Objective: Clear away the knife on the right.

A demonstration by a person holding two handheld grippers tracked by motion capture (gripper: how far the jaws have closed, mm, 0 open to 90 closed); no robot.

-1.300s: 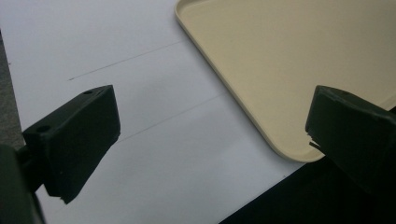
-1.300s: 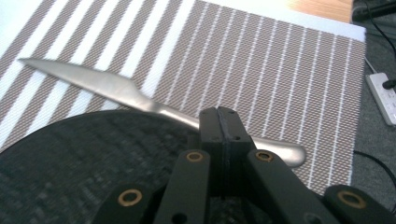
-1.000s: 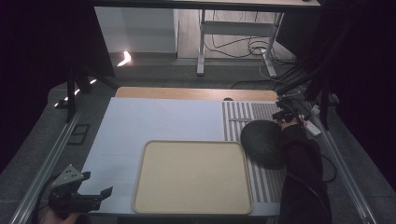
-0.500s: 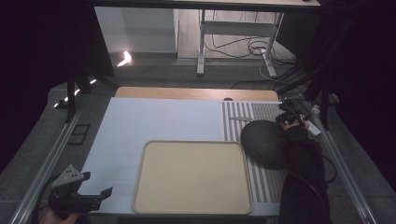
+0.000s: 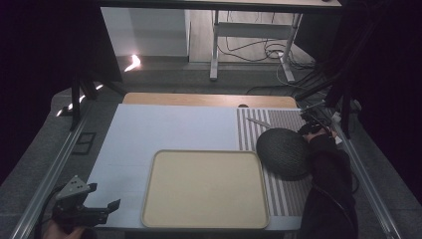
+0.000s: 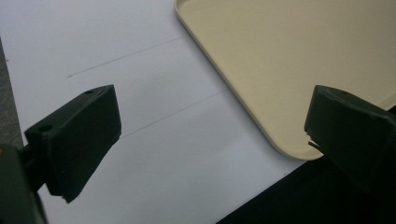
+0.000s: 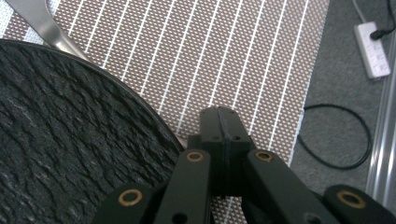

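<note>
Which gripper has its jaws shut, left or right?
The right gripper: its two black jaws meet tip to tip over the striped mat, beside the dark plate. The left gripper stands wide open near the beige tray.

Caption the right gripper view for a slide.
Right gripper, jaws shut, over the striped placemat beside the dark textured plate.

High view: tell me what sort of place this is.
Probably a lab or workshop recording bench rather than a home: a metal-railed table with a beige tray and a dark plate on a striped mat, loose cables on the floor behind.
</note>
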